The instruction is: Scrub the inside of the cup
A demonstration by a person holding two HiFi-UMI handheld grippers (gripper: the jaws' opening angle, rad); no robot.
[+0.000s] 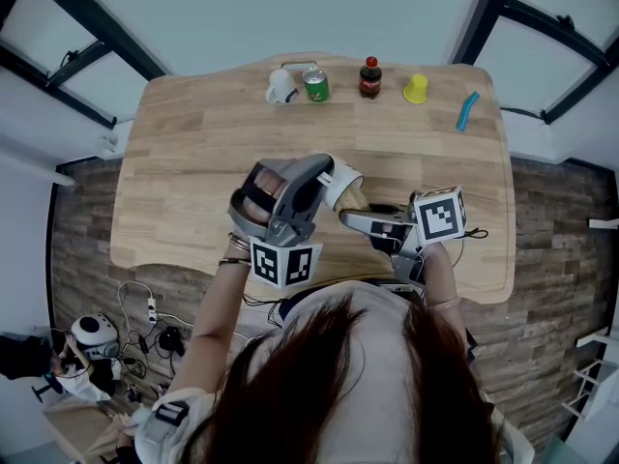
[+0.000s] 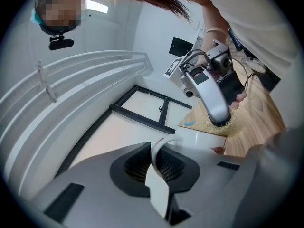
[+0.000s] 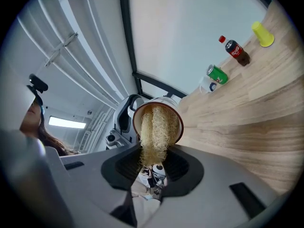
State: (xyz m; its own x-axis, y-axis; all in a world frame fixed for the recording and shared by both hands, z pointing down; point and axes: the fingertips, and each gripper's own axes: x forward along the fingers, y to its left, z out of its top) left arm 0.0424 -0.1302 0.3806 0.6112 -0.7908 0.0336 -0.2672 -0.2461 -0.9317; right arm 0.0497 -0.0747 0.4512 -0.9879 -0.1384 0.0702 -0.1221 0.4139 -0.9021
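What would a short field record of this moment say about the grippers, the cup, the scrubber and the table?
left gripper: shut on the handle of the cup
right gripper: shut on a tan fibrous scrubber
cup state: white, tipped sideways, mouth facing the right gripper
scrubber state: far end inside the cup
table, far edge: white mug, green can, cola bottle, yellow cup, blue item

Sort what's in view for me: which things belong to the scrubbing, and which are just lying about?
In the job:
cup, held by its handle in the left gripper
loofah, held in the right gripper and pushed into the cup

Lying about, along the far edge of the table:
mug
can
cola bottle
yellow cup
blue tool
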